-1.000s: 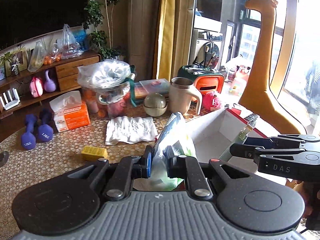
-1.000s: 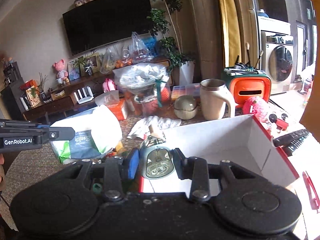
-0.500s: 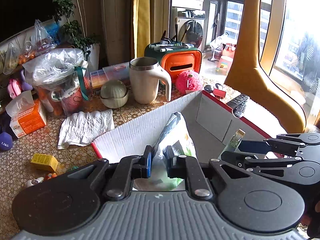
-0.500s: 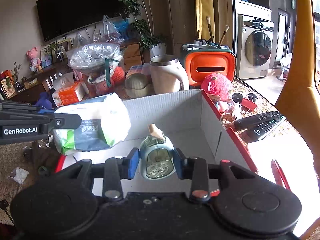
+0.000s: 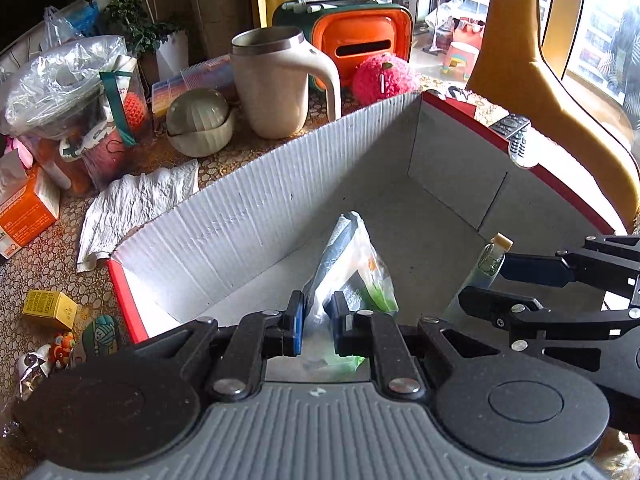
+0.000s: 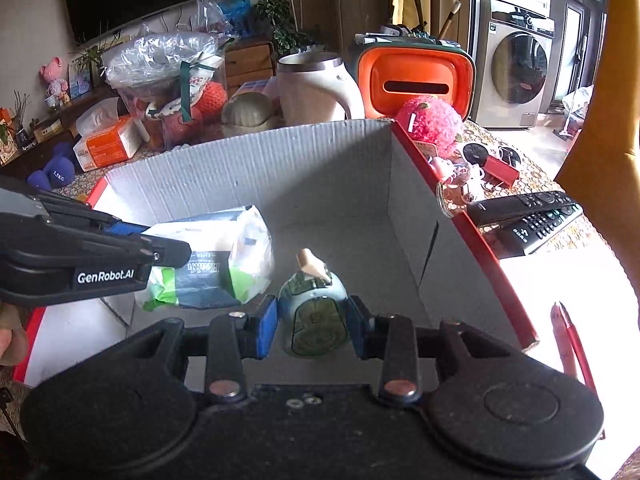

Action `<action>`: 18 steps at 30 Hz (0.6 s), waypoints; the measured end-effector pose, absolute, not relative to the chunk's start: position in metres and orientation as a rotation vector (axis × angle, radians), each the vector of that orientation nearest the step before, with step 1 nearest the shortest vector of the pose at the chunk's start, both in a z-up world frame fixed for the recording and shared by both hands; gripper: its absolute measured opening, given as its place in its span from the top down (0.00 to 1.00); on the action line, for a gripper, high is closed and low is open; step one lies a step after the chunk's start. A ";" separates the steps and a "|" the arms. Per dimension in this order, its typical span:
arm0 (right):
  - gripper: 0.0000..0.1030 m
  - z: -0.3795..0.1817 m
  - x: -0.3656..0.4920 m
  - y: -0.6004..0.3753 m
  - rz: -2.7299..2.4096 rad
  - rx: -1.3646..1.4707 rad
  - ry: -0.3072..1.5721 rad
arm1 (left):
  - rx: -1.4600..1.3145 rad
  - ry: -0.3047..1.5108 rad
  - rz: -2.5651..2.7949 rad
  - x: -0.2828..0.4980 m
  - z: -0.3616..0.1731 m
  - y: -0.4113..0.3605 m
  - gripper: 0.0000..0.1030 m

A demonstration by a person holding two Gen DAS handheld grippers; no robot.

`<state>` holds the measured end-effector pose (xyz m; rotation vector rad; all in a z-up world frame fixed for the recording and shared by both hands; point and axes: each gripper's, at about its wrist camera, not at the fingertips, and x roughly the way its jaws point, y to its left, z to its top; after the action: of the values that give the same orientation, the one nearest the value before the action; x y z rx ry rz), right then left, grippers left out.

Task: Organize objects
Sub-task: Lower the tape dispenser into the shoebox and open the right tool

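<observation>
Left gripper: the black two-finger left gripper [image 5: 316, 322] was clamped on a soft white plastic packet with green and dark blue print [image 5: 352, 268], its blue-padded jaws pinching the packet's near edge.
Packet: it hung inside the open white corrugated cardboard box with red outer edges [image 5: 248, 208], above the box floor; whether its lower end touched the floor could not be told.
Right gripper: the black two-finger right gripper [image 6: 314, 320] was clamped on a small pale green glass bottle with a tan stopper [image 6: 314, 304], one jaw on each side of the bottle's body.
Bottle: it was held inside the same box, stopper pointing away from the camera, just beside the packet, which lay to its left in the right wrist view.
Box surroundings: a cream mug with a steel rim [image 5: 276, 84] and an orange-fronted case with a slot [image 5: 360, 44] stood behind the box's far wall; a fuzzy pink ball [image 5: 384, 80] sat near its far corner.
Table, left of box: a crumpled white cloth [image 5: 136, 204] and a small yellow carton [image 5: 50, 308] lay outside the box.
Table, right of box: two black remote controls [image 6: 528, 216] lay just beside the red edge.
</observation>
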<state>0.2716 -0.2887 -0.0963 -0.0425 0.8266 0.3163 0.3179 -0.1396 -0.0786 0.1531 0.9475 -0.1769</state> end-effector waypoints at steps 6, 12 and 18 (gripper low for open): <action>0.65 -0.098 0.280 -0.287 0.313 -0.041 0.833 | 0.159 1.039 -0.175 0.329 -0.091 -0.140 0.87; 0.64 -0.098 0.290 -0.287 0.308 -0.021 0.851 | 0.142 1.061 -0.185 0.329 -0.095 -0.139 0.87; 0.59 -0.097 0.293 -0.284 0.309 -0.004 0.855 | 0.143 1.061 -0.186 0.327 -0.092 -0.140 0.80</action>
<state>0.2932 -0.2842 -0.0967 -0.0040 0.8554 0.3087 0.3272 -0.1395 -0.0916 0.1429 1.0606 -0.1857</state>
